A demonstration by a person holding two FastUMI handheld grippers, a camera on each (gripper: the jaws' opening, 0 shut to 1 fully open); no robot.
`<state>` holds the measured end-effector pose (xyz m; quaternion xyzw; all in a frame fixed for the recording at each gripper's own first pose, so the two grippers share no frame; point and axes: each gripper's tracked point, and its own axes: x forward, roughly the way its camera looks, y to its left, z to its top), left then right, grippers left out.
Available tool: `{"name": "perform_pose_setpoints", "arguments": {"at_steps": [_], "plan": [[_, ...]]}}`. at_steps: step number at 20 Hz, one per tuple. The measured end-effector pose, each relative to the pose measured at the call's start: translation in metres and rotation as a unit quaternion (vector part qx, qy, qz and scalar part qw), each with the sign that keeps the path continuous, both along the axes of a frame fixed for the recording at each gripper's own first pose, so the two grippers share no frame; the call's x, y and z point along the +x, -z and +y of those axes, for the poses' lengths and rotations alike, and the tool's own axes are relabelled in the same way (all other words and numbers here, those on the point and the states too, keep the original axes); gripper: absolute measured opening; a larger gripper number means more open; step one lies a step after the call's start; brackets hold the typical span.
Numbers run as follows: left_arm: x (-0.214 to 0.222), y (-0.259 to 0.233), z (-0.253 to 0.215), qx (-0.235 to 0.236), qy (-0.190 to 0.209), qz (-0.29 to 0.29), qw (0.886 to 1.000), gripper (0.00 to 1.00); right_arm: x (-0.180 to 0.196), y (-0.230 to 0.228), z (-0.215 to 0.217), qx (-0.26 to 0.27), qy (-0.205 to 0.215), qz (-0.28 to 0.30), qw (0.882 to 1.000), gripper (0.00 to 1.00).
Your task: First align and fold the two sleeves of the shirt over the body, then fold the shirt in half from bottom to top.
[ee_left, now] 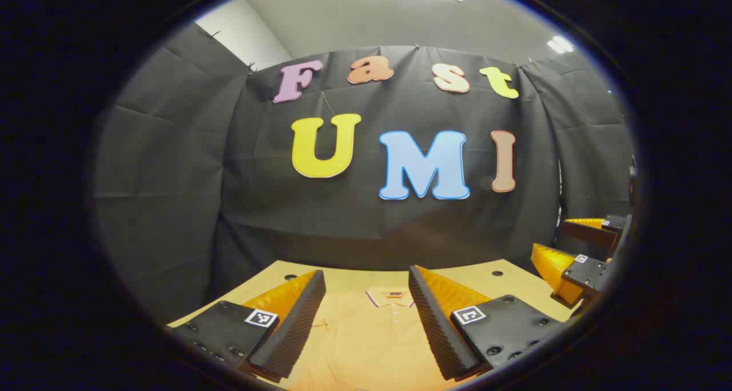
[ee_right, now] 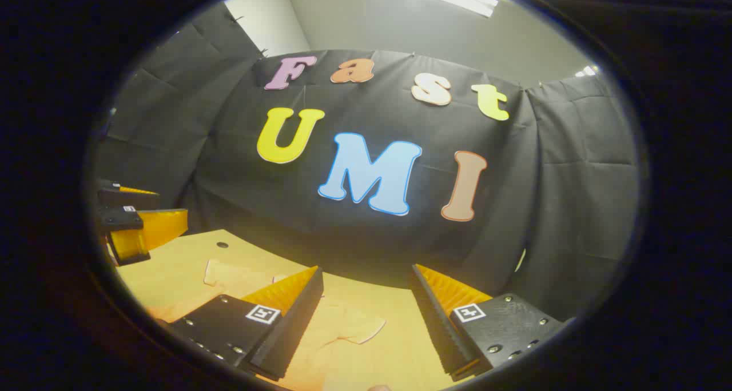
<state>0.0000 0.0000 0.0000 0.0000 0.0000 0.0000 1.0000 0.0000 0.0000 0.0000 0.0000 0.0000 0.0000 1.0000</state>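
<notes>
1. Left gripper (ee_left: pixel 366 316): jaws spread wide, nothing between them, held above the desk (ee_left: pixel 469 276). The shirt (ee_left: pixel 372 339) lies flat right below and ahead, between the two fingers, collar (ee_left: pixel 392 295) at the far end towards the booth wall.
2. Shirt long axis, in the left gripper view: near-to-far, roughly in line with the left gripper's own pointing direction; hem end is nearest the camera and cut off at the bottom edge.
3. Right gripper (ee_right: pixel 366 316): jaws also wide apart, empty, hovering over the desk (ee_right: pixel 171 259). In the right gripper view, one short sleeve (ee_right: pixel 349 328) lies spread outward on the desk between its fingers; the shirt body runs off to its left.
4. Other sleeve (ee_right: pixel 229 274) shows farther left in the right gripper view, near the left gripper's side.
5. Judgement: no sleeve folded yet, task at its start. The right gripper is nearer to the sleeve beneath it and the left gripper to the far one. Each would have to come down onto a sleeve edge and carry it inward across the body.
</notes>
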Motion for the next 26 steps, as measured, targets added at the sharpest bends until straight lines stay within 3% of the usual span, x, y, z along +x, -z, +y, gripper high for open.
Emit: {"name": "perform_pose_setpoints", "arguments": {"at_steps": [4, 11, 14, 26], "plan": [[0.023, -0.003, -0.003, 0.012, 0.001, 0.0, 1.0, 0.95, 0.02, 0.01, 0.001, 0.003, -0.002, 0.014, 1.0, 0.96], [0.063, -0.005, -0.007, 0.015, 0.049, 0.006, 0.999, 0.94, 0.042, 0.015, -0.007, 0.036, 0.051, 0.03, 0.998, 0.97], [0.074, -0.002, -0.002, 0.012, 0.054, 0.011, 0.998, 0.95, 0.049, 0.02, -0.005, 0.046, 0.056, 0.042, 0.996, 0.96], [0.082, 0.033, 0.034, 0.018, 0.011, 0.043, 0.999, 0.96, 0.105, 0.106, -0.019, 0.077, 0.051, 0.138, 0.986, 0.96]]}}
